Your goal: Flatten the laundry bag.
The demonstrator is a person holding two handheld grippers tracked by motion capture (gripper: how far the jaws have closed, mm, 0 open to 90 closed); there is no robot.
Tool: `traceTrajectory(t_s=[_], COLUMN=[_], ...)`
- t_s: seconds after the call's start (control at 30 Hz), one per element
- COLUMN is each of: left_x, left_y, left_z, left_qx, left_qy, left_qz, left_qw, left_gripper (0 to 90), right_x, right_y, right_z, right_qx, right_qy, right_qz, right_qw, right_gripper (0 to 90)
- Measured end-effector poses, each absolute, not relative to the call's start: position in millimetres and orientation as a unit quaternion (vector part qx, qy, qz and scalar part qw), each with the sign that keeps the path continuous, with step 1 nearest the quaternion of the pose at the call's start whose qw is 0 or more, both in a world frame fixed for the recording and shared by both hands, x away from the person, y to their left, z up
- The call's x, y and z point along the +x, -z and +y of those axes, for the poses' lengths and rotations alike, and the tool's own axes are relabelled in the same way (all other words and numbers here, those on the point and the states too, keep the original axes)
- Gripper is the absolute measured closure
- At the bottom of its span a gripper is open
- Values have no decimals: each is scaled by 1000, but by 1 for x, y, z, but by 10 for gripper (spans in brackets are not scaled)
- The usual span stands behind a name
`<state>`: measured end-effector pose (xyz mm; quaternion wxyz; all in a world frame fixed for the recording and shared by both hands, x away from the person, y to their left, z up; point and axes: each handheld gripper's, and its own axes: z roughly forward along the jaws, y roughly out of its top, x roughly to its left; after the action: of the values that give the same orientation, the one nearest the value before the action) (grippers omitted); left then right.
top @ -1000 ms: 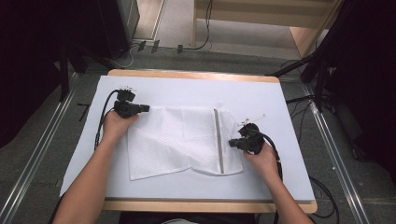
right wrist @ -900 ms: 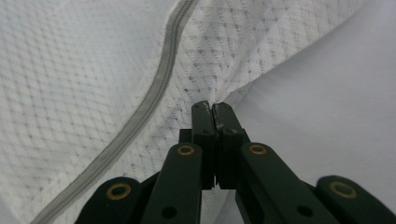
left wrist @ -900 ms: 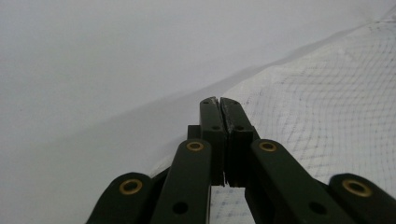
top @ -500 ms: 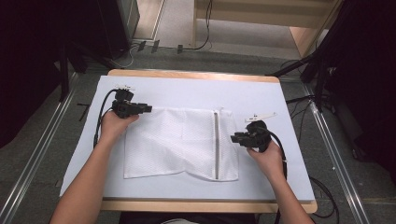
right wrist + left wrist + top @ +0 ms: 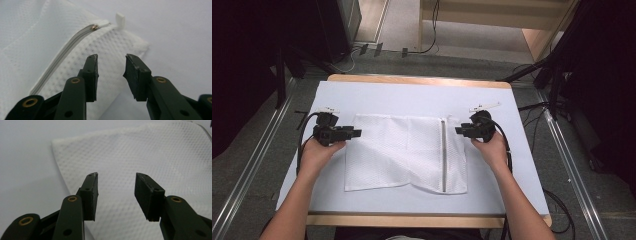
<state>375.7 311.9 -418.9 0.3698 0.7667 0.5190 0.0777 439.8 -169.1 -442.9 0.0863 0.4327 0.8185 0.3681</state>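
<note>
White mesh laundry bag, rectangular, with a white zipper running front to back near its right edge, lies spread flat on the pale blue-grey mat covering the wooden table, about centre and slightly toward the person's side. Near edge not quite smooth: a shallow fold lifts the fabric close to the zipper's near end. Bag looks empty; no bulge under the mesh, zipper appears closed, pull tab lying out past the far right corner. Judged handling: very light, limp, no stiffness of its own; will sag and crease wherever it is not supported, and the open weave should give the pads fair purchase. The far corners or the hemmed side edges look the best places to pinch; the zipper tape is the firmest line, but gripping the pull alone would likely bunch the bag. Left gripper hovers just off the bag's far left corner, its jaws having just been opening, now standing well apart with only mesh seen beyond them and nothing between the pads. Right gripper sits by the far right corner, jaws likewise just opened to a moderate gap, nothing pinched; the bag's corner lies below and ahead. Both hands rest low near the mat, cables trailing outward. Dark floor and metal rails surround the table.
</note>
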Motion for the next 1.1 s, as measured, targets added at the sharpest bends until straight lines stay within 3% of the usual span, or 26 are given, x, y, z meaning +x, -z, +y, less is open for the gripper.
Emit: traceTrajectory(t_s=[0.07, 0.43, 0.5, 0.6, 0.7, 0.83, 1.1], left_x=[364, 339, 338, 336, 336, 340, 355], left_y=[422, 449, 451, 452, 453, 454, 451], left_z=[314, 319, 317, 311, 310, 315, 321], left_qx=[767, 766, 762, 771, 775, 769, 761], left_qy=[-80, -90, -97, -115, -127, -97, -52], left_qz=[522, 545, 547, 534, 531, 538, 546], left_qw=[366, 330, 333, 327, 318, 331, 346], left_gripper=[545, 534, 570, 660, 767, 900, 900], right_x=[449, 488, 492, 492, 488, 487, 487], right_y=[443, 455, 458, 465, 464, 463, 462], right_z=[-169, -161, -156, -148, -141, -143, -150], right_qx=[440, 443, 440, 432, 431, 443, 459], right_qy=[-367, -352, -344, -328, -307, -311, -316], right_qz=[815, 819, 824, 835, 840, 835, 827], right_qw=[86, 91, 94, 91, 123, 102, 76], right_gripper=[575, 561, 562, 650, 760, 877, 900])
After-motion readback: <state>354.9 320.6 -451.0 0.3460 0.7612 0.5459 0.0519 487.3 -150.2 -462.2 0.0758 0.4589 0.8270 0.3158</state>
